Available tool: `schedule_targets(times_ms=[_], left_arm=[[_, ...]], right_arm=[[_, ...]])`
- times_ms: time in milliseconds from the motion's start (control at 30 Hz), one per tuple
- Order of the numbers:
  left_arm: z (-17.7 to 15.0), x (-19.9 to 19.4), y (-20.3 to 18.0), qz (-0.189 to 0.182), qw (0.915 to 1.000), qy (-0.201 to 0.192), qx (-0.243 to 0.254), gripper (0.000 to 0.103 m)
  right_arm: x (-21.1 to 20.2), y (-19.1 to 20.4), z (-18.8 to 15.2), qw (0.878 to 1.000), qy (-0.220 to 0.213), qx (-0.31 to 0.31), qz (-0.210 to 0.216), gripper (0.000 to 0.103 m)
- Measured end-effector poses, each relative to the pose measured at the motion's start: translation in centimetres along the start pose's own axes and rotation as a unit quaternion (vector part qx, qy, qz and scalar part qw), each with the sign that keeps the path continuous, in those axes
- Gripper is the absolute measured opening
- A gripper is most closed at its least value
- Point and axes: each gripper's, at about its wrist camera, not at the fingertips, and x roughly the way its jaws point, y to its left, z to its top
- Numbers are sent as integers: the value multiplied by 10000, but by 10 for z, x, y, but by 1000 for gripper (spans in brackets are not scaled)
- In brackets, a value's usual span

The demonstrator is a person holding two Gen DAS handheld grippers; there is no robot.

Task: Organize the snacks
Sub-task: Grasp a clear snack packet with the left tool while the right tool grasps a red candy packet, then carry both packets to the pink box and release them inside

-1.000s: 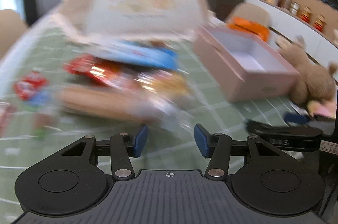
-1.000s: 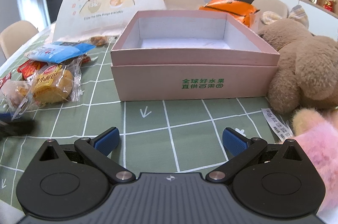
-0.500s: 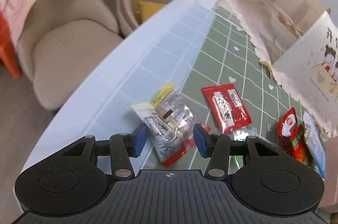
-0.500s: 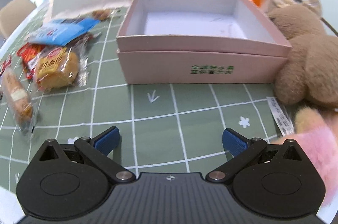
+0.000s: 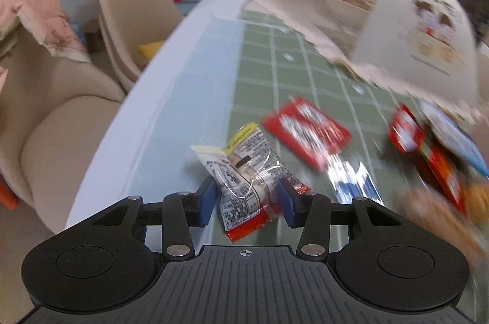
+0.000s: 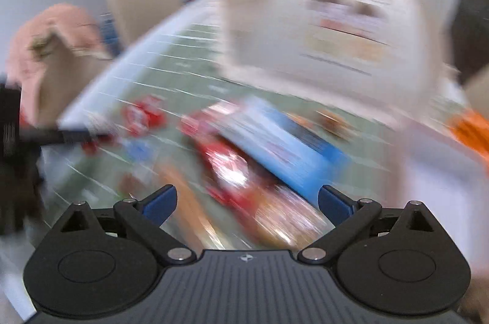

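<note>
Left wrist view: your left gripper [image 5: 247, 203] straddles the clear snack packet [image 5: 244, 171]. Jaws have just been closing, with the packet between them and its long axis running straight ahead; the pads appear to touch its sides without yet squeezing. Red packet [image 5: 307, 134] lies ahead-right.

Right wrist view: badly blurred. Your right gripper [image 6: 247, 200] is spread wide and empty, snack pile [image 6: 259, 159] just ahead. Left hand is nearer the packet.

The right gripper [image 6: 247, 203] hangs with its jaws spread wide and nothing between them, above a blurred heap of snack packets [image 6: 244, 159] on the green checked table [image 6: 183, 70]. A blue packet [image 6: 284, 147] lies across red ones; a domed food cover [image 6: 330, 18] stands behind, toward the far edge.
</note>
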Motion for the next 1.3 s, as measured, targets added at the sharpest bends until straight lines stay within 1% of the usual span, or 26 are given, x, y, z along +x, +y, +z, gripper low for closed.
schedule_targets(times_ms=[100, 133, 200, 233, 300, 333, 400, 433, 467, 500, 567, 633, 700, 767, 833, 933, 967, 1000, 1033, 1100, 1133, 1167, 1233, 1300], left_arm=[[-23, -24, 3, -488, 9986, 208, 85, 49], [-29, -32, 4, -646, 9975, 285, 86, 49], [-38, -45, 10, -862, 9955, 395, 11, 49], [-42, -52, 13, -905, 9951, 405, -57, 50], [-46, -63, 21, -861, 9953, 380, -222, 50], [-46, -67, 24, -840, 9953, 366, -310, 50], [-46, -72, 30, -908, 9938, 291, -567, 50], [-45, -71, 30, -971, 9923, 281, -721, 50], [-43, -70, 30, -1012, 9909, 283, -842, 50], [-41, -66, 29, -1003, 9906, 284, -890, 50], [-36, -57, 21, -831, 9932, 340, -742, 50], [-32, -48, 9, -653, 9957, 468, -454, 50], [-30, -41, -2, -615, 9965, 563, -84, 50], [-31, -39, -14, -646, 9959, 580, 257, 53], [-34, -39, -26, -682, 9941, 569, 620, 54], [-42, -40, -51, -546, 9881, 453, 1363, 56], [-44, -40, -57, -557, 9855, 480, 1531, 59], [-45, -37, -62, -632, 9838, 582, 1576, 62], [-45, -33, -66, -680, 9827, 670, 1585, 67], [-47, -32, -76, -544, 9817, 736, 1673, 64], [-45, -33, -80, -557, 9814, 819, 1644, 58], [-43, -37, -84, -753, 9803, 893, 1591, 57], [-44, -53, -98, -1258, 9741, 910, 1644, 56], [-48, -73, -121, -1750, 9612, 1044, 1862, 56]], right_arm=[[62, 38, 44, 9983, 92, -376, 432, 99], [81, 49, 53, 9977, 129, -463, 480, 99], [122, 72, 68, 9970, 218, -626, 394, 98], [137, 83, 71, 9967, 270, -693, 330, 96], [159, 97, 73, 9958, 436, -774, 201, 90], [167, 102, 72, 9957, 542, -750, 108, 85], [167, 106, 68, 9960, 624, -613, 182, 77], [162, 110, 64, 9954, 643, -679, 182, 66], [156, 111, 59, 9942, 700, -783, 218, 58], [142, 107, 52, 9929, 808, -819, 304, 56], [117, 96, 39, 9926, 851, -729, 470, 50], [82, 80, 24, 9936, 803, -610, 511, 50], [46, 62, 10, 9959, 682, -391, 441, 50], [10, 40, -5, 9981, 531, -130, 288, 49], [-30, 17, -24, 9994, 338, 106, 40, 50], [-79, -25, -57, 9976, 158, 568, -362, 50], [-95, -40, -68, 9958, 131, 764, -492, 50], [-108, -55, -82, 9931, 113, 979, -635, 50], [-119, -69, -95, 9900, 107, 1187, -754, 51], [-135, -90, -121, 9833, 117, 1554, -944, 51], [-143, -99, -133, 9806, 121, 1686, -991, 51], [-148, -104, -144, 9789, 99, 1757, -1034, 51], [-164, -114, -165, 9756, 1, 1867, -1157, 51], [-181, -128, -183, 9705, -102, 2070, -1233, 51]])
